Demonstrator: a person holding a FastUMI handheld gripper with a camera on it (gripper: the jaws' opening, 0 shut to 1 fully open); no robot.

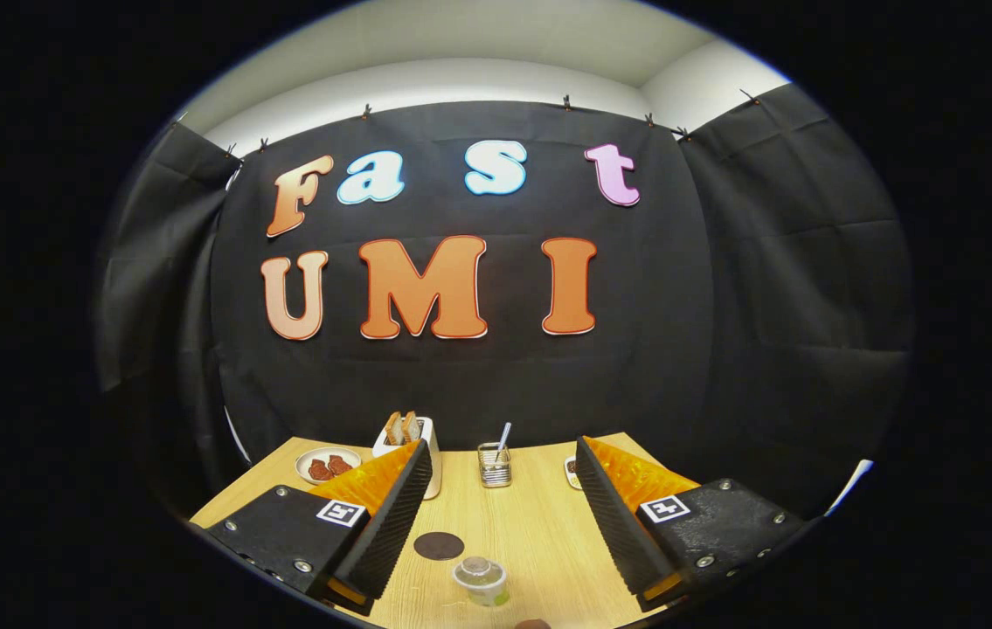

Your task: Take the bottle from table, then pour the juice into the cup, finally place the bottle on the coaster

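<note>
At the bottom of the frame the hand-held gripper [504, 515] hangs above the pale wooden surface [539, 533], its two black ribbed fingers [395, 524] spread wide apart and holding nothing. Between them, low in the frame, stands a small clear plastic cup [481, 581] with a greenish base. Just beyond it lies a dark round coaster [439, 546], flat on the wood nearer the left finger. At the surface's far edge, from left to right, sit a white plate of reddish food [327, 465], a white holder with toast slices [412, 437], and a wire caddy with a white utensil [495, 463]. A dark rounded thing [533, 624] peeks in at the very bottom; I cannot tell whether it is the bottle.
</note>
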